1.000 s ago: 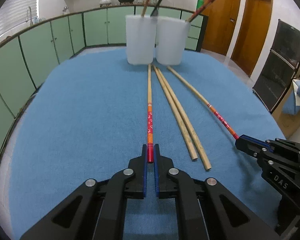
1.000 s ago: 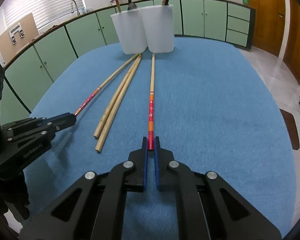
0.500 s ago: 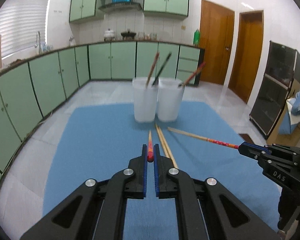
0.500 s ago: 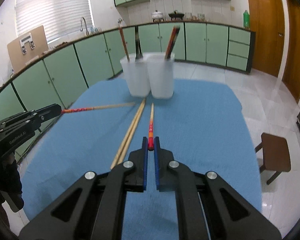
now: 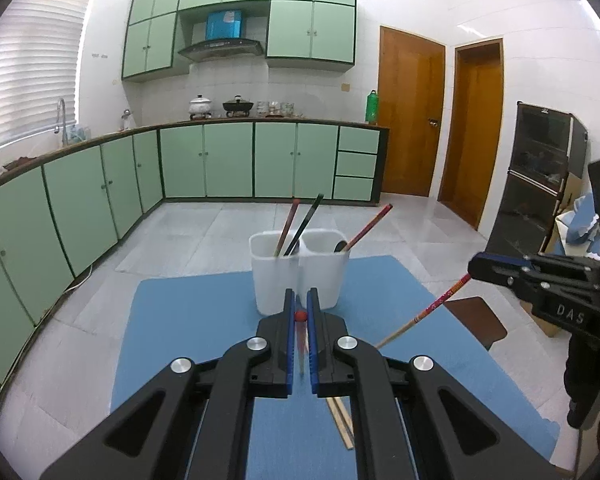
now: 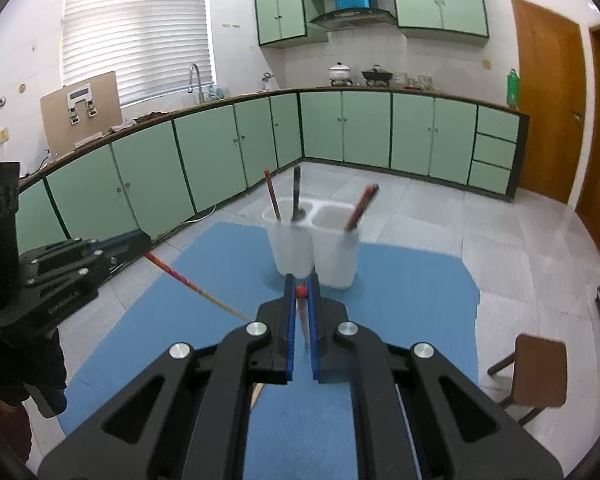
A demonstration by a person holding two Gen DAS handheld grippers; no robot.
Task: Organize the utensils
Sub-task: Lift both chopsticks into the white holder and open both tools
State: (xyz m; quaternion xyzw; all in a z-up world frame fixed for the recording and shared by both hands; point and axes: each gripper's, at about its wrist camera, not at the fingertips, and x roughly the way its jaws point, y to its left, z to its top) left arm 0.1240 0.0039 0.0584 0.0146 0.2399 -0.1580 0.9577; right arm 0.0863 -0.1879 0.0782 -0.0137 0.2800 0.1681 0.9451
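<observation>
Chopsticks: each hand-held gripper pinching red-ended one, left [image 5: 300,316], right [image 6: 301,291], pointing at white holder [image 5: 299,272] frame centre, probably for dropping in.

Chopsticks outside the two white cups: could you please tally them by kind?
Red-patterned bamboo chopsticks, one clamped in the left gripper, one in the right gripper: 2
Plain bamboo chopsticks lying on the blue mat: 2
Total: 4
</observation>
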